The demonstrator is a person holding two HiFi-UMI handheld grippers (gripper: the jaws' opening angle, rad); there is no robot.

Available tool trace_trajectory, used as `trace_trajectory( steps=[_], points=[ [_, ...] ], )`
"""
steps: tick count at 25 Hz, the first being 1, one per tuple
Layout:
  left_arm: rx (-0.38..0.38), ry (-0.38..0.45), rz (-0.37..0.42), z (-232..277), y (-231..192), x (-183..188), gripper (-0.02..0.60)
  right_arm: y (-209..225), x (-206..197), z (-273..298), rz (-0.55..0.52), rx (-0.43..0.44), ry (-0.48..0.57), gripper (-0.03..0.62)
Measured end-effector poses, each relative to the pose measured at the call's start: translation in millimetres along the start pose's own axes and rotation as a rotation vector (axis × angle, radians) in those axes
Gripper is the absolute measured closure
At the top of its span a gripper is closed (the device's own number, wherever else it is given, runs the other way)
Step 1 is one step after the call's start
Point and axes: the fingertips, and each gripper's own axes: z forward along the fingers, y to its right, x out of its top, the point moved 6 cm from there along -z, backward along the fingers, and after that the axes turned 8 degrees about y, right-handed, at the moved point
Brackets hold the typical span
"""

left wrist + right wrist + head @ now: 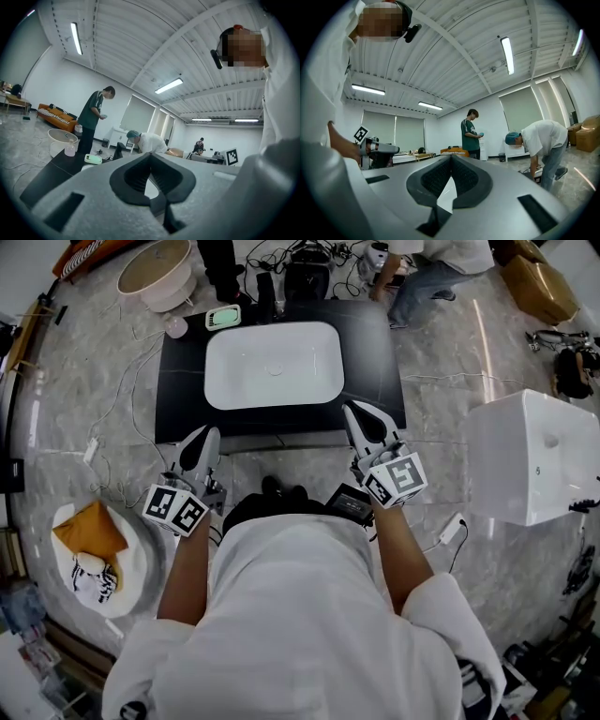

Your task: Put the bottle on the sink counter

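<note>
I note the counter point(178, 381) as matt black and stone-like. The basin point(274, 364) is smooth, glossy white, apparently ceramic. The floor point(450, 343) reads as polished grey marble and throws back streaks of light. The bottle point(175, 326) looks like translucent plastic. I find the shells of the left gripper point(210, 432) and right gripper point(352, 409) to be matt grey plastic, with pads point(436, 177) that are black, ribbed and rubber-like. The person's shirt point(300, 615) is plain white cloth.

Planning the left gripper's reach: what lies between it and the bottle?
Head view: only bare black counter, left of the basin, lies between the left gripper and the bottle.
</note>
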Motion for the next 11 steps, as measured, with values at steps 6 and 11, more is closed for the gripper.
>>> trace_trajectory(
  steps=[6,11],
  points=[
    [-0.024,-0.048,-0.021,-4,4,-17,0.566,-4,-16,9,0.053,0.008,-0.008,0.580],
    [-0.051,-0.116,-0.053,-9,-4,-29,0.566,4,-21,8,0.076,-0.012,-0.026,0.580]
  ],
)
